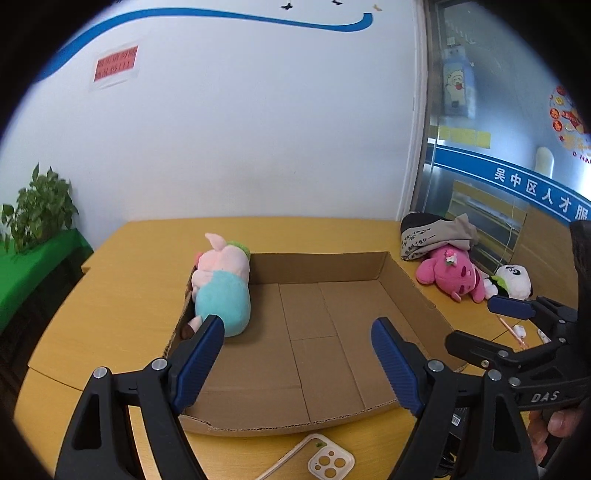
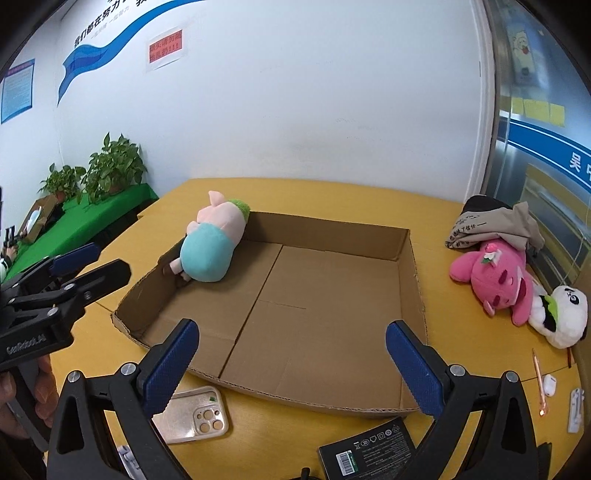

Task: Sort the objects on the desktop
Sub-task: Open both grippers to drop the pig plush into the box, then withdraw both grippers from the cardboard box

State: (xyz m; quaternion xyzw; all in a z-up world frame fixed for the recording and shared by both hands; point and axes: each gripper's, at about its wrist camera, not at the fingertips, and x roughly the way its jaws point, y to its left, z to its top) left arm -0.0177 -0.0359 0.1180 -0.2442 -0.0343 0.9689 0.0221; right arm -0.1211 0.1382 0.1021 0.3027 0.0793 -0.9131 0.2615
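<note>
Yellow table (image 2: 332,192): cardboard tray (image 2: 404,242) holds pig plush (image 2: 210,247).

An office or public service room: a yellow desk (image 2: 332,192) is standing against a white wall carrying a blue ribbon stripe (image 1: 258,18) and a red notice (image 2: 166,46); potted plants (image 2: 110,170) are sitting left of the desk, a lettered glass partition (image 1: 517,166) right.

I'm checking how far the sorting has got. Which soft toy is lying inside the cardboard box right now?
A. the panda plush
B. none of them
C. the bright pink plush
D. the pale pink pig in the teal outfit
D: the pig plush lies in the cardboard box at its far left corner, while the bright pink plush and the panda plush lie on the table to the box's right.
</note>
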